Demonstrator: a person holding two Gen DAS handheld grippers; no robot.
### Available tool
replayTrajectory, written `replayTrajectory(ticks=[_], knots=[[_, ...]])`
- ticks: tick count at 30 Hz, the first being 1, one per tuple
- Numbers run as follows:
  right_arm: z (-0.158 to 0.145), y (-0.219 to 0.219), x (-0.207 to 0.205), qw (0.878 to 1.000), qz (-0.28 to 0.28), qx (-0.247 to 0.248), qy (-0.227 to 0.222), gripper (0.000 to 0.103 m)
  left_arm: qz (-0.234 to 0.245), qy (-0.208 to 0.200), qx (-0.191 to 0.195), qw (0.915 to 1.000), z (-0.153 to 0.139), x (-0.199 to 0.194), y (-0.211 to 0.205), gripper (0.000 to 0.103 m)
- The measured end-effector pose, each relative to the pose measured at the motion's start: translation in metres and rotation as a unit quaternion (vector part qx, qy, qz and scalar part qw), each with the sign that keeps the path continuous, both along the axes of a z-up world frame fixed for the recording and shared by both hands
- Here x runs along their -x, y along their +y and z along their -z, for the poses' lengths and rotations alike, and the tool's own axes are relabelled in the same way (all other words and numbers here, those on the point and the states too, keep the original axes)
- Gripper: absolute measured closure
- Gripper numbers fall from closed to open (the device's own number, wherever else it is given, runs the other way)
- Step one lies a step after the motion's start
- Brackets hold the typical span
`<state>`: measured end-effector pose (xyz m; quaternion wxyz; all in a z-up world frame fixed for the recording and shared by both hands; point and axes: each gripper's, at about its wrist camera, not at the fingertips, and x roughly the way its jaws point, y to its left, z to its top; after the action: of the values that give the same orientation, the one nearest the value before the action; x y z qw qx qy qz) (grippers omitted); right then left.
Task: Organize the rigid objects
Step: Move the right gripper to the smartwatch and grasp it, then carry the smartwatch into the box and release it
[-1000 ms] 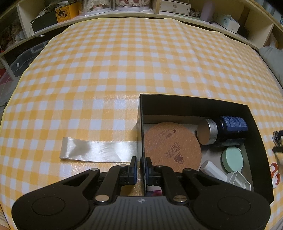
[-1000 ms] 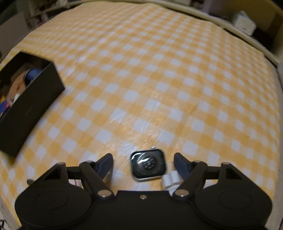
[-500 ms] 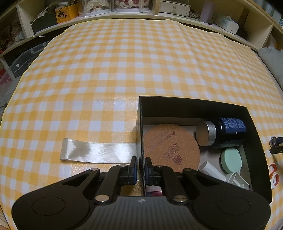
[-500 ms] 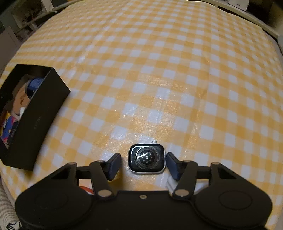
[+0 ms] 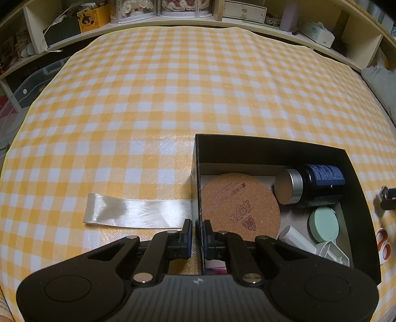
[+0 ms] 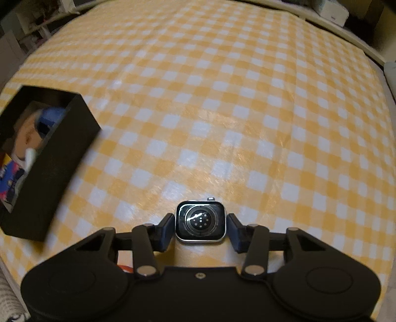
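Observation:
A black open box (image 5: 272,146) sits on the checked tablecloth; it also shows in the right wrist view (image 6: 61,153). It holds a cork coaster (image 5: 237,205), a dark jar with a silver lid (image 5: 314,185), a mint round case (image 5: 323,224) and white pieces (image 5: 297,239). My left gripper (image 5: 196,231) is shut on the box's left wall. A smartwatch body (image 6: 201,221) lies back-side up between the fingers of my right gripper (image 6: 201,229). The jaws stand close to its sides, with a small gap on the right.
A strip of white satin ribbon (image 5: 138,210) lies left of the box. Orange-handled scissors (image 5: 382,244) lie right of the box. Shelves with boxes and clutter (image 5: 173,7) run along the far edge. A grey cushion (image 5: 381,81) sits at the right.
My right gripper has moved forward around the smartwatch and its jaws have narrowed toward it. The left gripper has stayed on the box wall.

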<state>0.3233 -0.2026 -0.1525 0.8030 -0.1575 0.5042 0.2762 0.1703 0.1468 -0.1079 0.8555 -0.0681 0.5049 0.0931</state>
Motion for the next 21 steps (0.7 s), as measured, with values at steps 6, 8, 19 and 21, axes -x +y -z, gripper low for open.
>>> replayTrajectory(ticks=[6, 8, 19, 21], knots=[[-0.037, 0.019, 0.021, 0.996, -0.021, -0.084, -0.02, 0.056, 0.001, -0.001, -0.001, 1.0, -0.001, 0.0, 0.0, 0.096], [-0.05, 0.029, 0.032, 0.993, -0.03, -0.115, -0.017, 0.056, 0.002, -0.001, -0.003, 1.0, -0.002, -0.001, -0.001, 0.096], [-0.073, 0.098, 0.09, 0.973, -0.125, -0.195, 0.001, 0.056, 0.005, -0.001, -0.009, 0.9999, -0.007, -0.007, -0.005, 0.097], [-0.064, 0.111, 0.094, 0.973, -0.136, -0.185, 0.01, 0.056, 0.005, -0.001, -0.009, 0.9999, -0.006, -0.007, -0.005, 0.097]])
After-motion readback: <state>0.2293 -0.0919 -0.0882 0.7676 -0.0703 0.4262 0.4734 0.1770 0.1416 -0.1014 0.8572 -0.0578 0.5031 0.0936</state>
